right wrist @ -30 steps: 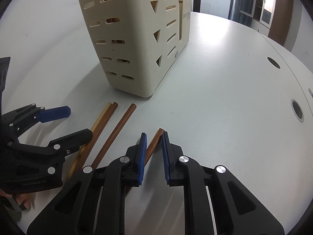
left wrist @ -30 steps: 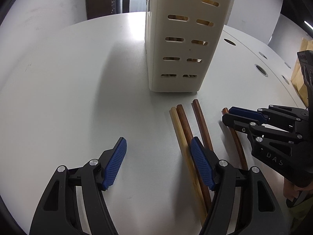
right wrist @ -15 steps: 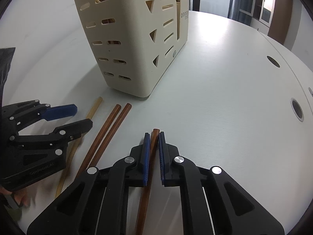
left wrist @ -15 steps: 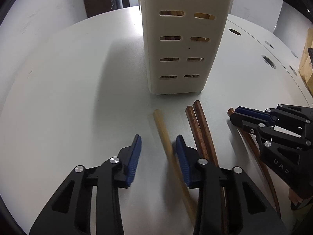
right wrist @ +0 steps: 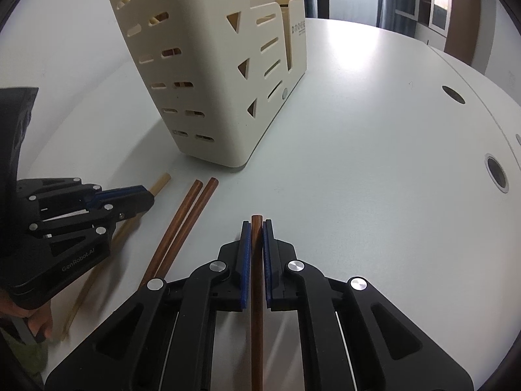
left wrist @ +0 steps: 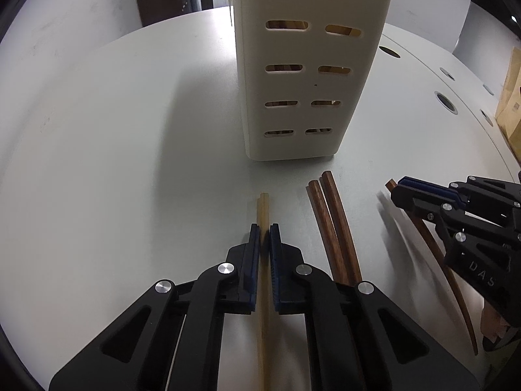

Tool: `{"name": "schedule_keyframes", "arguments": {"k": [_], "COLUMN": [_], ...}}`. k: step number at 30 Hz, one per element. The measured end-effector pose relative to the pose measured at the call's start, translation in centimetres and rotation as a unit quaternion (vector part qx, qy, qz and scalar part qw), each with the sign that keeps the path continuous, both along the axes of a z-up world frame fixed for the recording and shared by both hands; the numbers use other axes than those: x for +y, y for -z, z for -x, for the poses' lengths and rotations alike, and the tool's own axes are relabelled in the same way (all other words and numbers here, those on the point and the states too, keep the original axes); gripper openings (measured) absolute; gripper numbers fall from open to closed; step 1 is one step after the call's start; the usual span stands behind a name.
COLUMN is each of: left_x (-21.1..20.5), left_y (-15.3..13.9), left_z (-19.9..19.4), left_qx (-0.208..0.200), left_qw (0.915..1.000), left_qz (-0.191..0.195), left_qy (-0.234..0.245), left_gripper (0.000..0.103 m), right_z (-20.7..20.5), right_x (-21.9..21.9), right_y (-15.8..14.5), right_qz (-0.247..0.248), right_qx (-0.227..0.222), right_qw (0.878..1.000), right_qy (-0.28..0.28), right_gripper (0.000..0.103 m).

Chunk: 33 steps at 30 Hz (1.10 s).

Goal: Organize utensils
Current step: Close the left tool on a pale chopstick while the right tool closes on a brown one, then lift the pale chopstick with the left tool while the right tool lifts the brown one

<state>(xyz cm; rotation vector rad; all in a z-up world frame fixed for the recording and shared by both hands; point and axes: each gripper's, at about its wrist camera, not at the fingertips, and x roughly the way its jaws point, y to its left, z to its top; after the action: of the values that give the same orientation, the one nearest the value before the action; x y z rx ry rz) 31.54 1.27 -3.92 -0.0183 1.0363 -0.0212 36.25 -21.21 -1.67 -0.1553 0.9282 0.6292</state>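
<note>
My left gripper is shut on a pale yellow chopstick, whose tip pokes out past the pads; it also shows in the right wrist view. My right gripper is shut on a dark brown chopstick, lifted off the table. Two more brown chopsticks lie side by side on the white table between the grippers, also in the right wrist view. The cream slotted utensil holder stands upright just beyond them and holds several sticks.
The white round table has cable holes toward its right side. A cardboard box sits at the far right edge. A dark doorway and window lie beyond the table.
My left gripper moved over the pale chopstick and shut on it. My right gripper closed fully on the brown chopstick and raised it.
</note>
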Motion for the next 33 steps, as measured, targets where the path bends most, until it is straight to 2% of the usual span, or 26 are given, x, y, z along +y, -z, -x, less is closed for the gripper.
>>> {"name": "schedule_keyframes", "arguments": {"k": [3, 6, 9, 14, 22, 26, 33], "left_x": [0.6, 1.6, 2.7, 2.7, 1.5, 1.7, 1.1], "left_y": [-1.5, -4.0, -7.0, -10.1, -12.6, -13.9, -16.5], "left_z": [1.0, 2.5, 4.5, 6.6, 7.9, 8.2, 8.3], "left_qx": [-0.028, -0.073, -0.133, -0.191, -0.224, -0.234, -0.26], "left_qw": [0.9995, 0.9968, 0.9891, 0.9787, 0.9722, 0.97, 0.9644], "left_qz": [0.012, 0.03, 0.059, 0.071, 0.066, 0.062, 0.045], "left_qy": [-0.002, -0.012, -0.025, -0.027, -0.02, -0.024, -0.012], "left_gripper": [0.006, 0.006, 0.006, 0.006, 0.006, 0.006, 0.006], "right_z": [0.6, 1.3, 2.0, 3.6, 5.6, 6.4, 6.2], "right_x": [-0.5, -1.0, -1.7, -2.4, -2.3, -3.1, -4.0], "right_y": [-1.4, -3.1, -5.1, -7.5, -10.4, -11.9, -14.0], "right_qz": [-0.022, -0.044, -0.072, -0.098, -0.12, -0.134, -0.153], "right_qx": [-0.014, -0.034, -0.052, -0.09, -0.144, -0.17, -0.191], "right_qw": [1.0, 0.998, 0.996, 0.991, 0.982, 0.976, 0.97], "right_qy": [0.0, -0.002, -0.003, -0.008, -0.026, -0.018, -0.01], "right_gripper": [0.008, 0.008, 0.008, 0.008, 0.008, 0.008, 0.008]}}
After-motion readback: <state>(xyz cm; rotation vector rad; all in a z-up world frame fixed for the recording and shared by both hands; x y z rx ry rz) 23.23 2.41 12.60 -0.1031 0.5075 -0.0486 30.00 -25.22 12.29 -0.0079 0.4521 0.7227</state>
